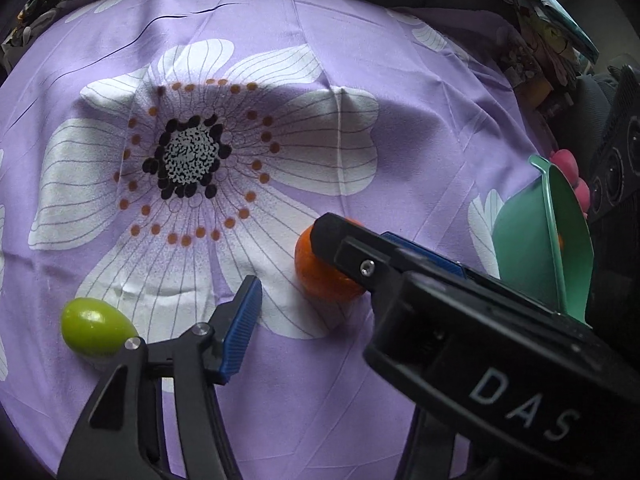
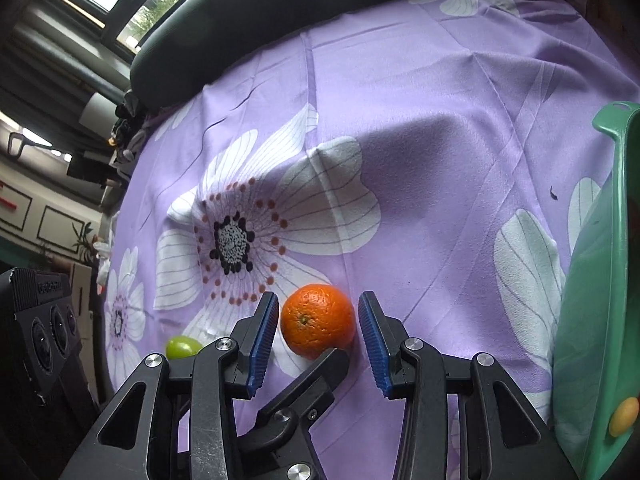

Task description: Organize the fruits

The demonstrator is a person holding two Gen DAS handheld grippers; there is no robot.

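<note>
Two fruits are seen on the purple floral cloth (image 1: 360,60) in the left wrist view: a green fruit (image 1: 96,333) at lower left and an orange (image 1: 324,272) near centre. Only one blue-padded finger (image 1: 240,332) of the left gripper is visible, so its jaw state cannot be told. The orange is partly covered by a finger of the right gripper (image 1: 340,240). A green bowl (image 1: 536,248) is seen tilted at the right edge, pink fruit (image 1: 568,168) behind it.

In the right wrist view, the right gripper (image 2: 318,320) is held wide, the orange (image 2: 318,320) between its pads, untouched. The green fruit (image 2: 182,347) lies just left of the fingers. The green bowl (image 2: 592,280) stands at right, a yellow fruit (image 2: 624,416) inside.
</note>
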